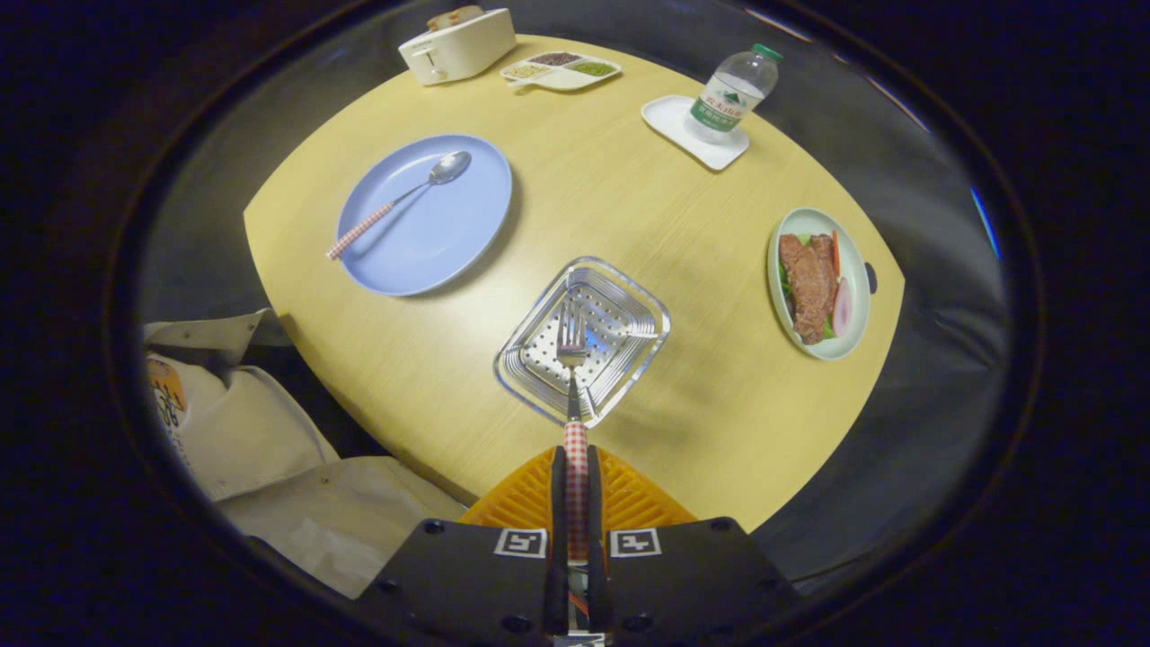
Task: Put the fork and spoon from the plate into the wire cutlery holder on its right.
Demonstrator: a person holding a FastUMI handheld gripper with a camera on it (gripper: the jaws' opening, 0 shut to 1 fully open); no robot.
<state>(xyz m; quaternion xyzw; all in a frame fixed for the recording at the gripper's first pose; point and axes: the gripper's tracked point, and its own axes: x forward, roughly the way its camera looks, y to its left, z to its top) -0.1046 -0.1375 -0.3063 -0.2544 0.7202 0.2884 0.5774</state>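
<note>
- My hand-held gripper (575, 503) is clenched on the steel fork with the red-and-white checked handle (572, 359); both fingers press on the handle from the sides.
- The fork looks light and stiff. The handle, I think, gives more friction than the smooth metal neck, so the handle is the right place to hold.
- Its tines hang above the square perforated steel cutlery holder (629, 310), which stands on the yellow wooden table (629, 198).
- The matching steel spoon with checked handle (404, 202) lies on the round light-blue plate (449, 261), to the left of the holder. I would take it at the handle end, which reaches over the plate rim.
- How deep the holder is, I cannot judge. The lower end of the fork handle is hidden between my fingers.
</note>
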